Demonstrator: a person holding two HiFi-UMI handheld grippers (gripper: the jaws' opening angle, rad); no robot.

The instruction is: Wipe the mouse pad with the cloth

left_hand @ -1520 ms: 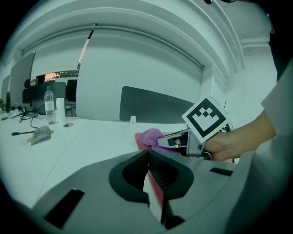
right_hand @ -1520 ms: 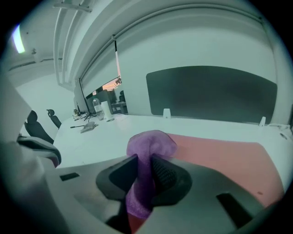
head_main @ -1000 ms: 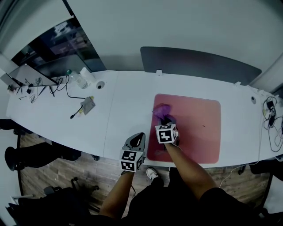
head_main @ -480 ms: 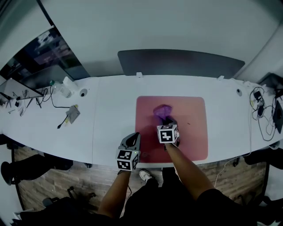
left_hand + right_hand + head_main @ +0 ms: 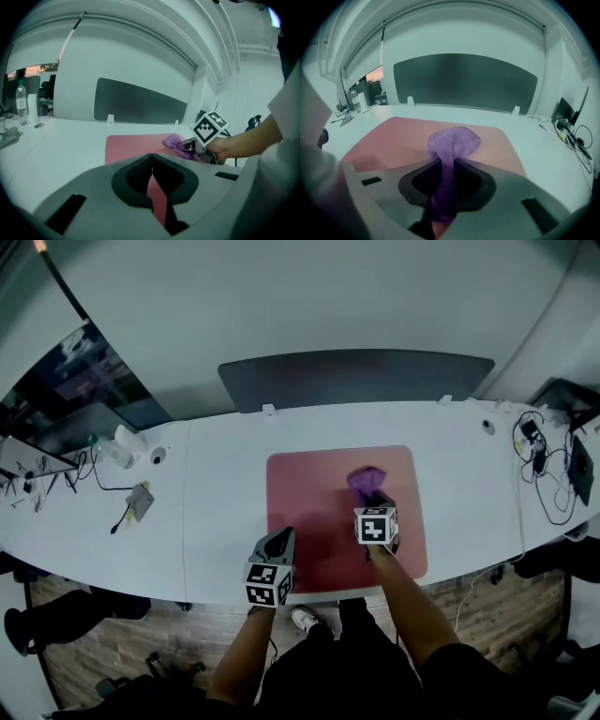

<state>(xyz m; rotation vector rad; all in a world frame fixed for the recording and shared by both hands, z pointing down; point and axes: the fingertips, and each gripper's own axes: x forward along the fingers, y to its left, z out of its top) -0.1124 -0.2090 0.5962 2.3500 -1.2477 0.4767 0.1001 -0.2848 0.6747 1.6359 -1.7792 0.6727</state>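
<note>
Cloth [image 5: 367, 481] has slid rightward across mouse pad [image 5: 305, 521].

white desk [image 5: 216, 474] | dark divider panel [image 5: 356, 376] | white wall [image 5: 281, 296] | wood floor [image 5: 80, 638]

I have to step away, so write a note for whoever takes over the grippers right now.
Right gripper: shut on the cloth, which lies on the pad's far right part.
Left gripper: shut, empty, over the pad's near left edge.
Done: cloth gripped and on the pad. How much is wiped doesn't show.
To do: wipe across the whole pad.
</note>
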